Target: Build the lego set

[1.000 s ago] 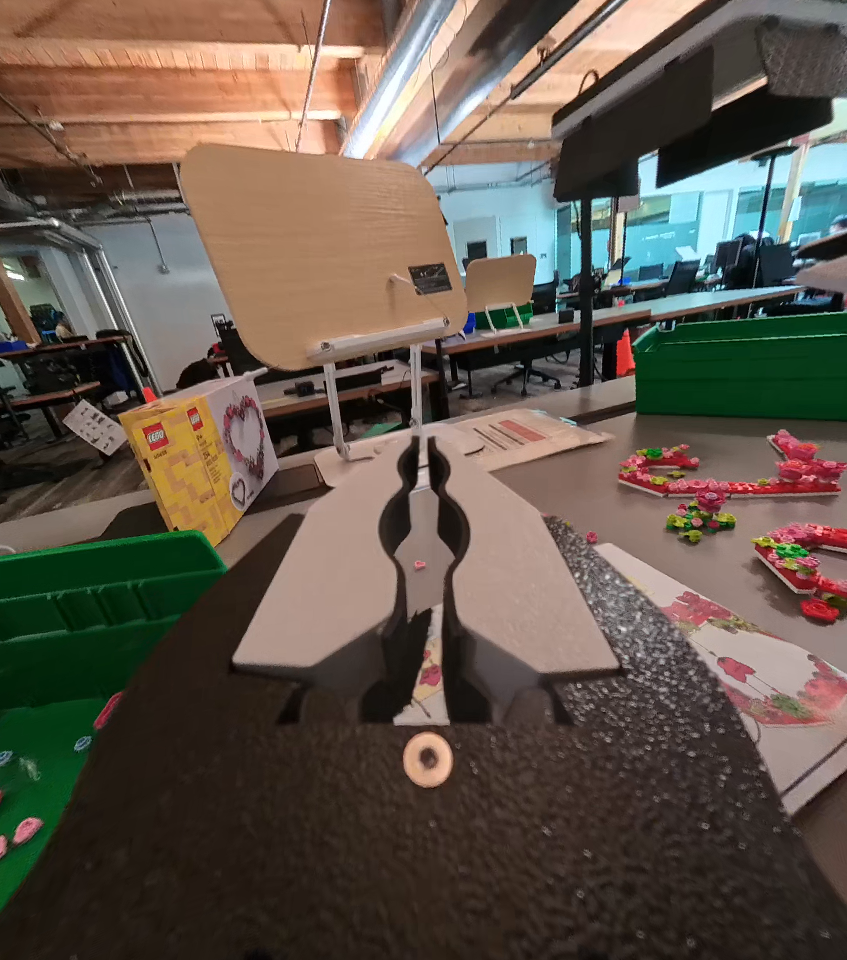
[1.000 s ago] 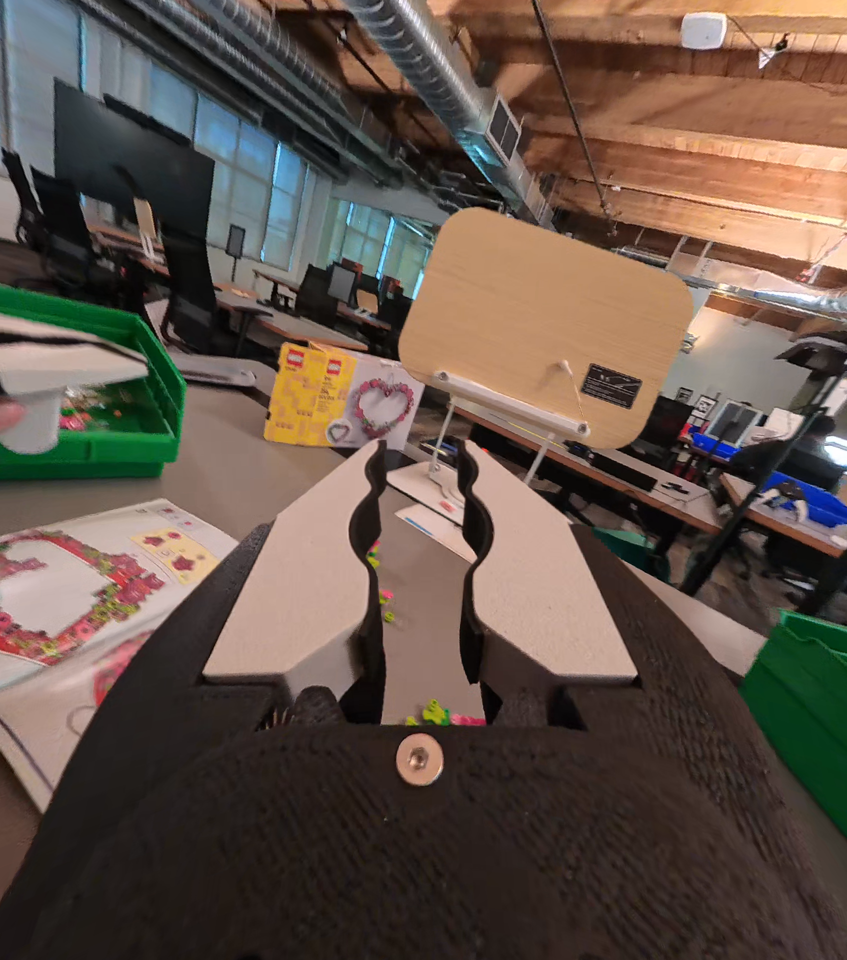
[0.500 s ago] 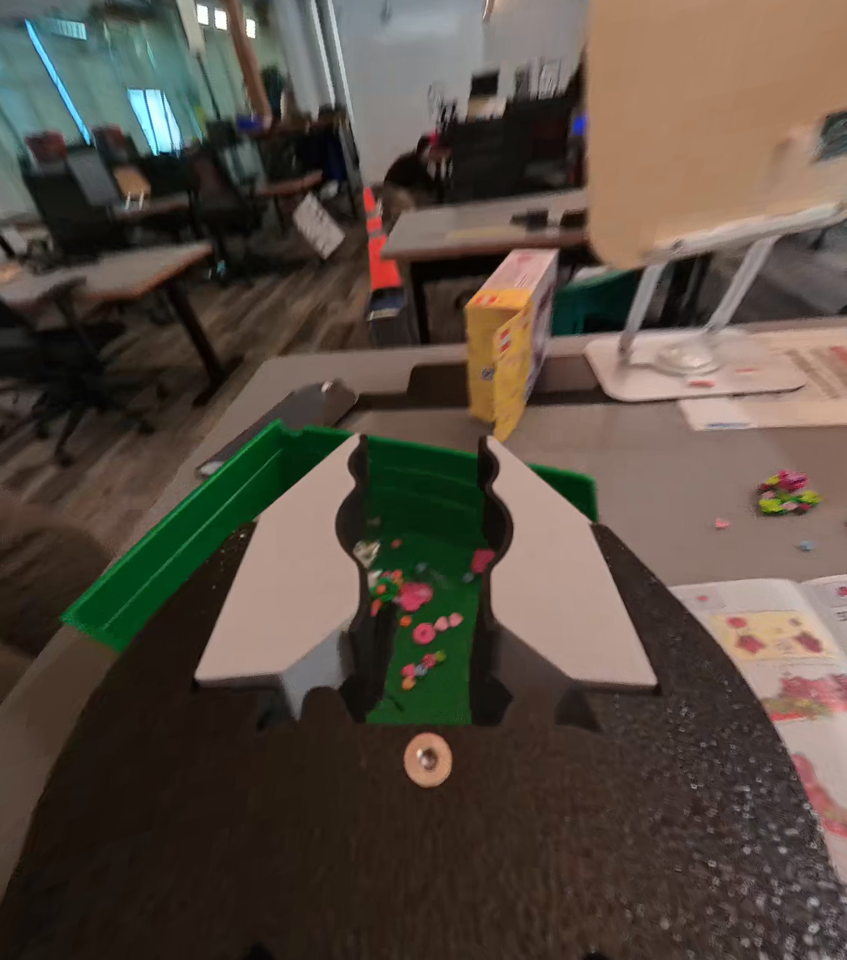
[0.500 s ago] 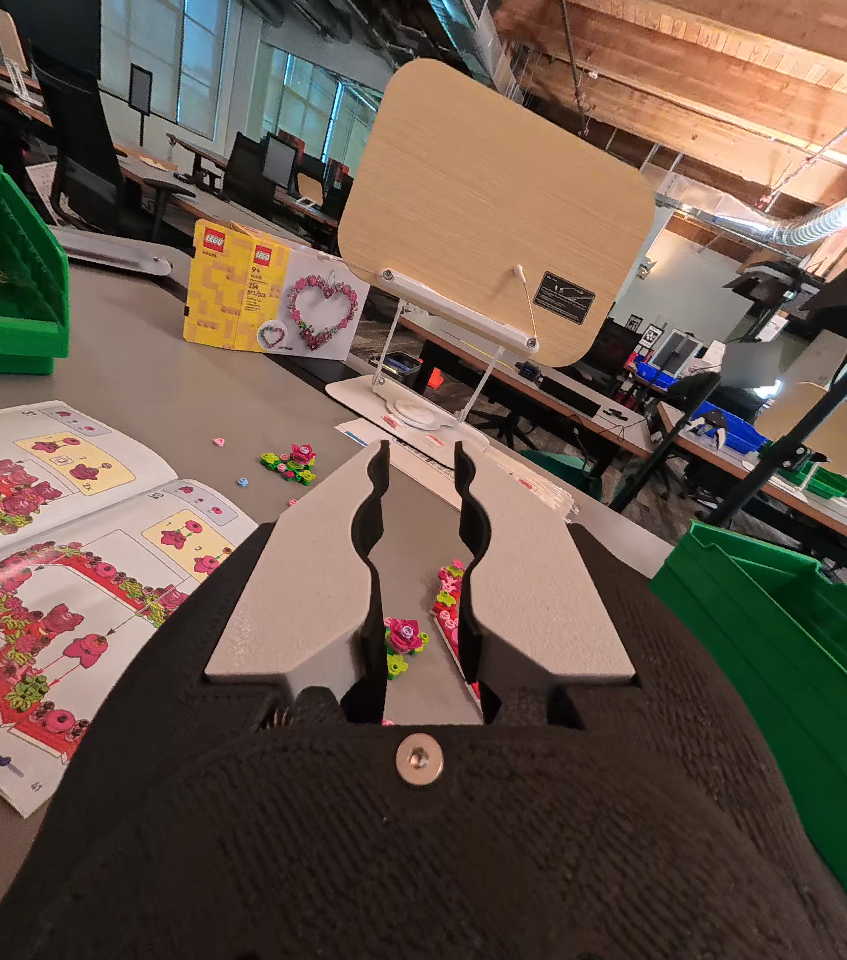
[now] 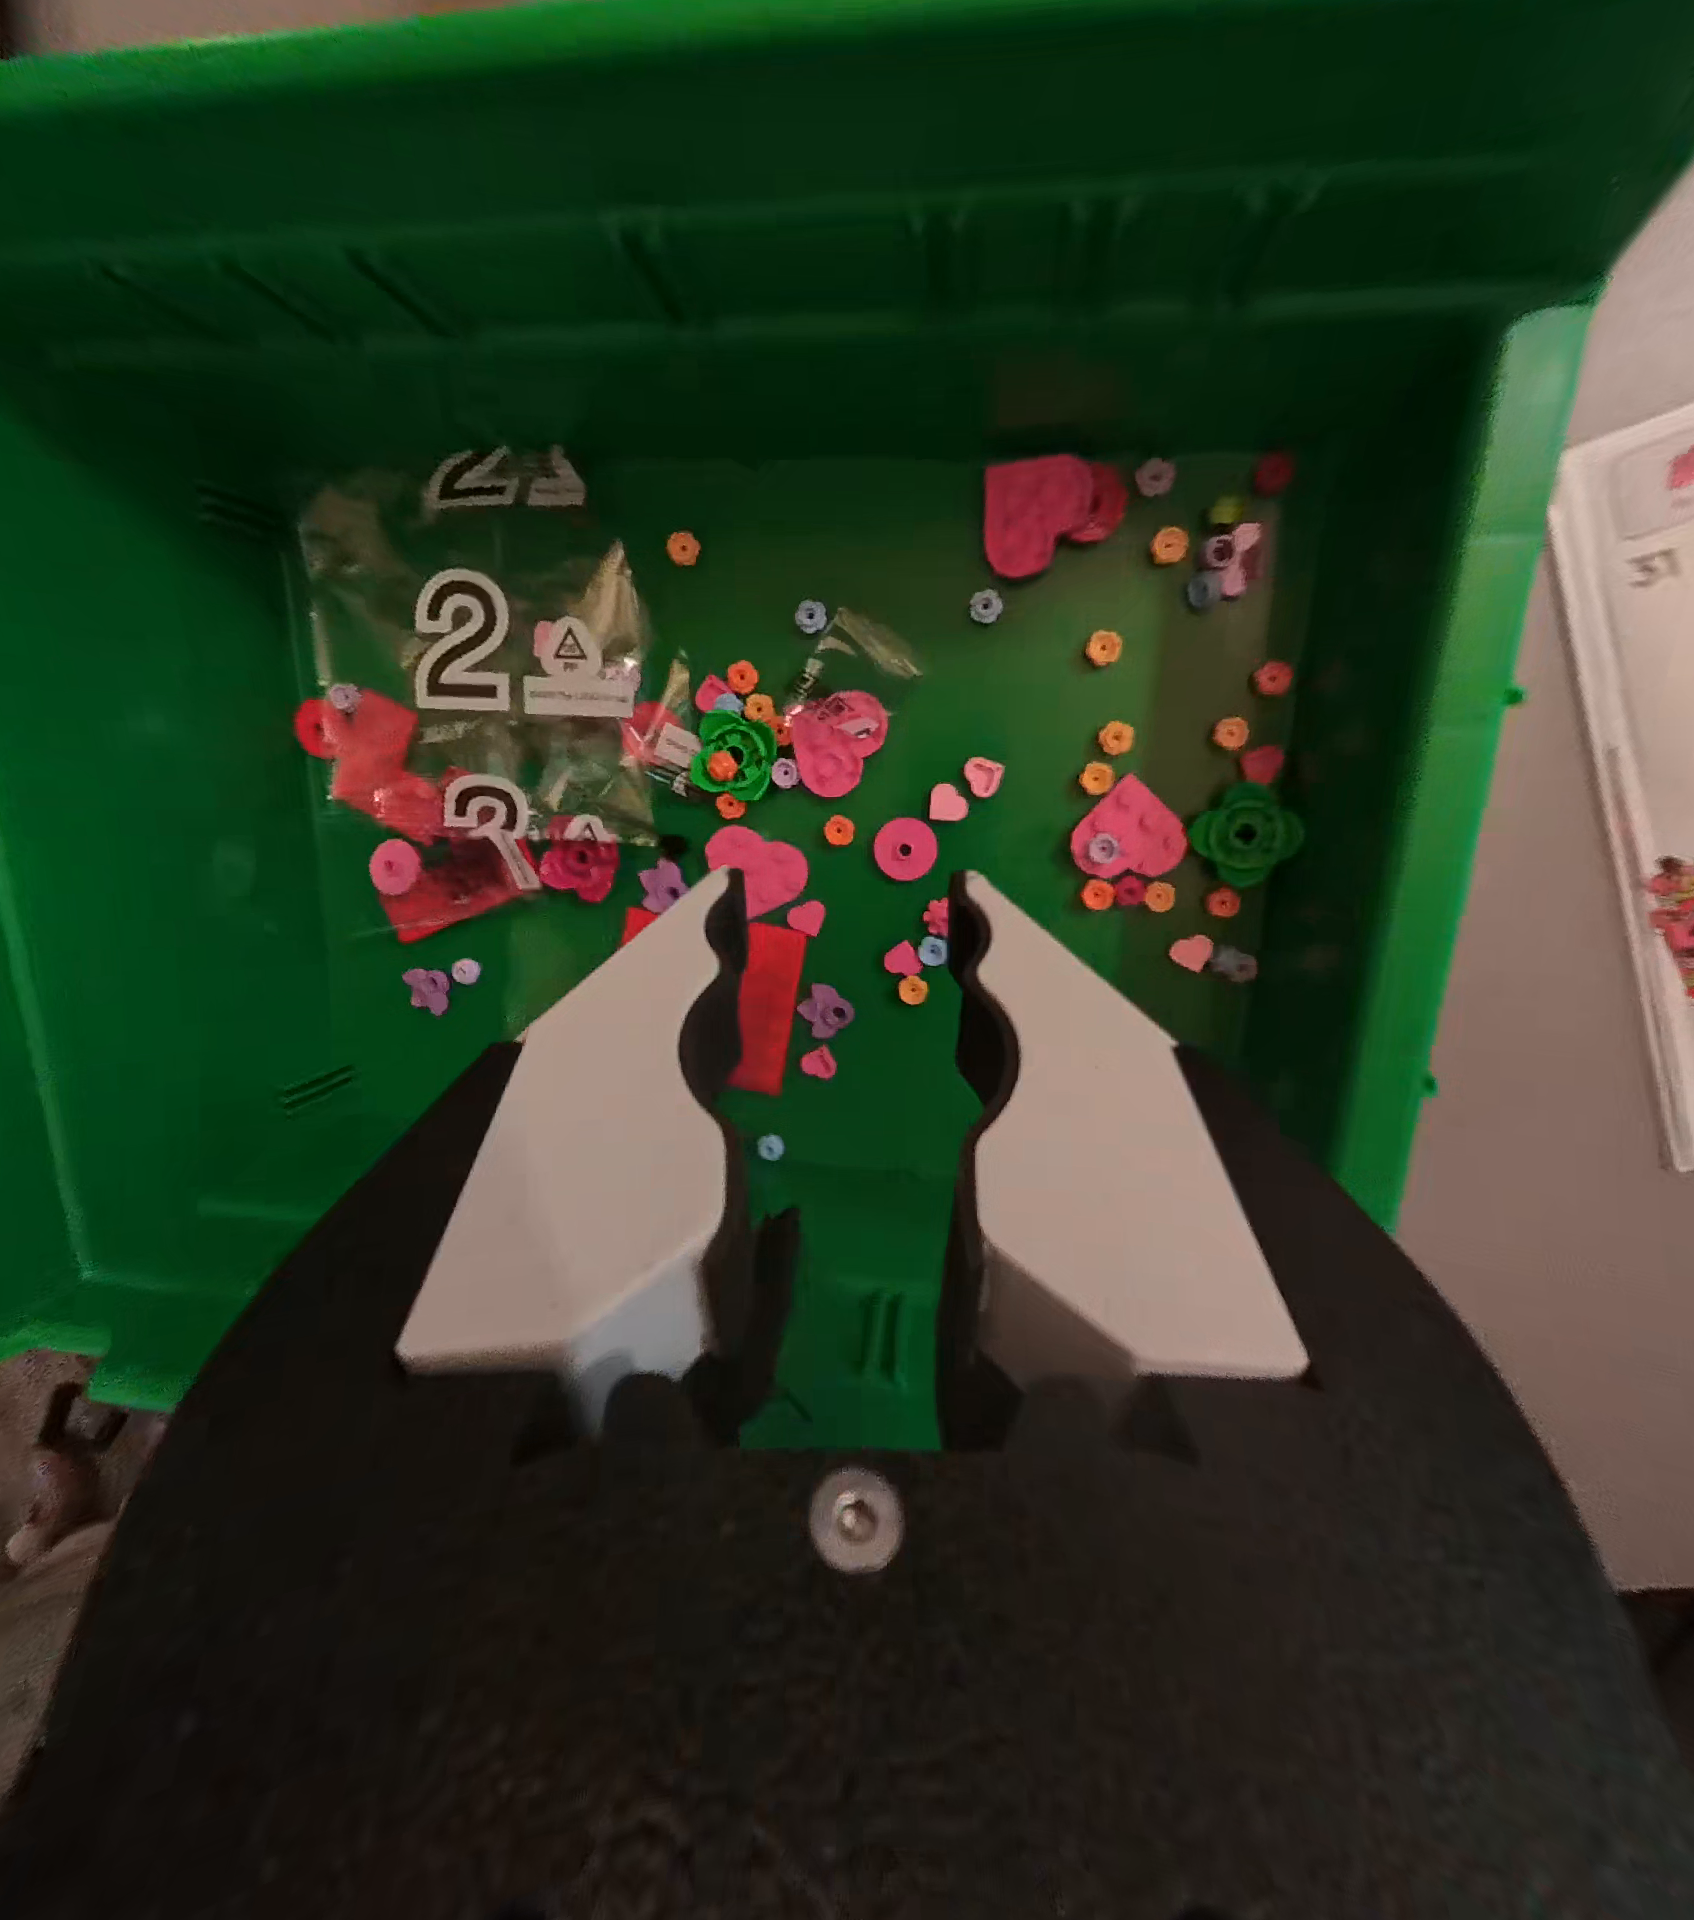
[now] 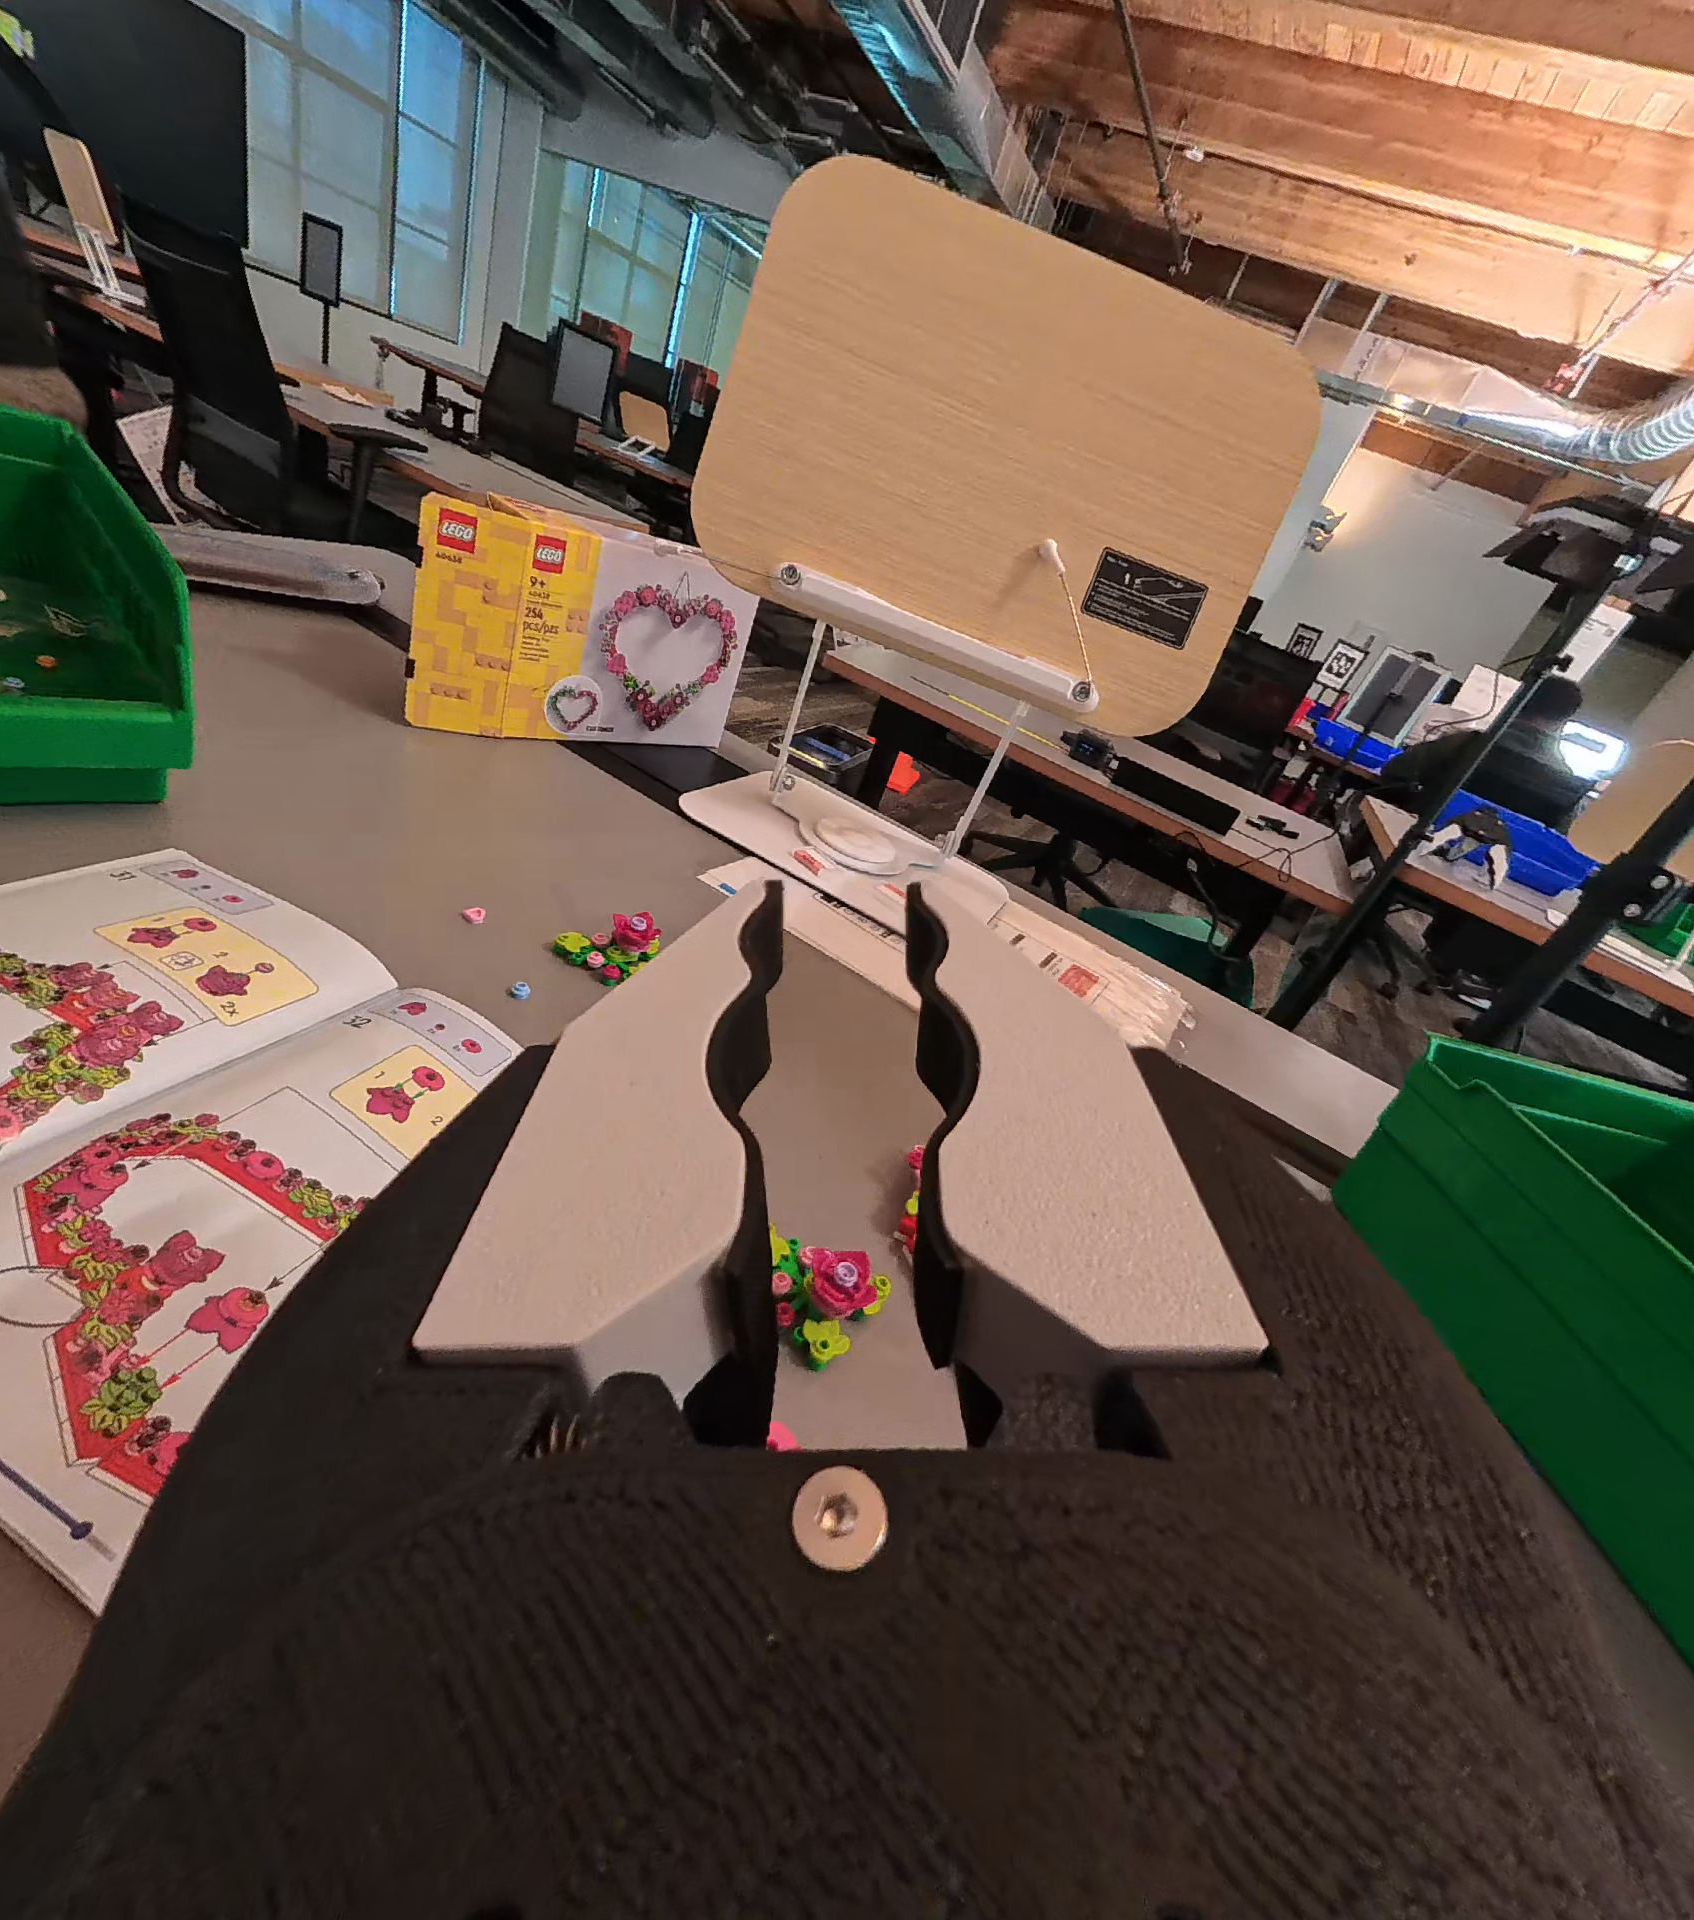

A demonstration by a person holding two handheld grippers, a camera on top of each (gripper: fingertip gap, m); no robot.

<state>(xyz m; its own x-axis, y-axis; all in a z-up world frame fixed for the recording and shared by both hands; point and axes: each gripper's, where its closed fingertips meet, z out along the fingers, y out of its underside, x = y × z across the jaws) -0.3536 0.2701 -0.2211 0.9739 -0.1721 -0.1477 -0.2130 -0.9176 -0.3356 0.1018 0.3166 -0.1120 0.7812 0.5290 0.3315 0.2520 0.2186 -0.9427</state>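
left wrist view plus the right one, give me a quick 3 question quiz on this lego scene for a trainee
1. True or false: the left gripper is shut on a pink heart piece.
2. Multiple choice: the loose pieces under the left gripper lie in A) a green bin, B) the yellow lego box, C) the open instruction booklet.
3. Fill in: between the fingers of the right gripper, a small ____ cluster sits on the grey table.

Key
1. False: its jaws are apart and hold nothing.
2. A
3. flower; pink bloom on lime green leaves.
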